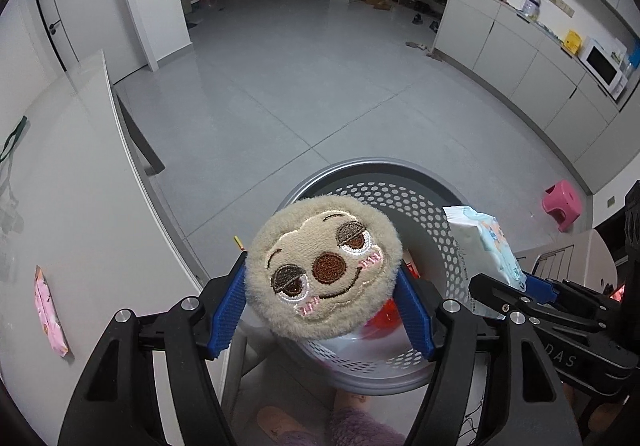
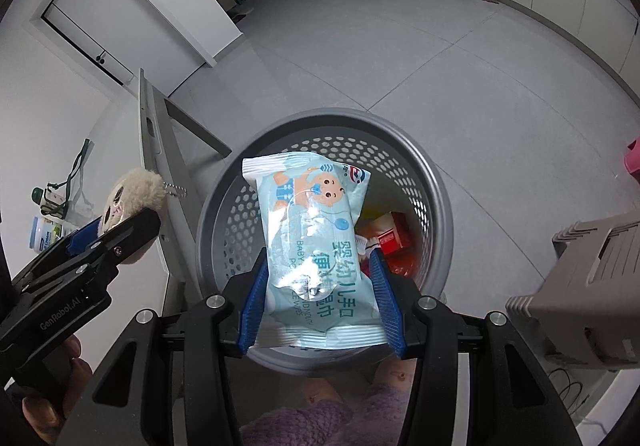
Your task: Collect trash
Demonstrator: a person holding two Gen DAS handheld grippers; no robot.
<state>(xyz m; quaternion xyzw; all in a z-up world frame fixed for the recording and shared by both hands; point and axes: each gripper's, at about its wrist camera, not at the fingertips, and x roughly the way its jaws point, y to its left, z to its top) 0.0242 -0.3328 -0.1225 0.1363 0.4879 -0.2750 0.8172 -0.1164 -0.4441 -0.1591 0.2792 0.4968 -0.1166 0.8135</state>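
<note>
two claws hold plush toy (image 1: 322, 266), wipes pack (image 2: 310, 238).

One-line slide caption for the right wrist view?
Right gripper holds a baby wipes pack above the perforated grey bin; red trash lies inside.

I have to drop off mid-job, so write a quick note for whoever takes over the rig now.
Left hand-held gripper: plush sloth face between its pads, above the grey perforated basket.
Right hand-held gripper: shut on the baby wipes pack, also over the basket.
Done: red packaging already lies inside.
Left: drop both items in; a pink packet remains on the white table.
</note>
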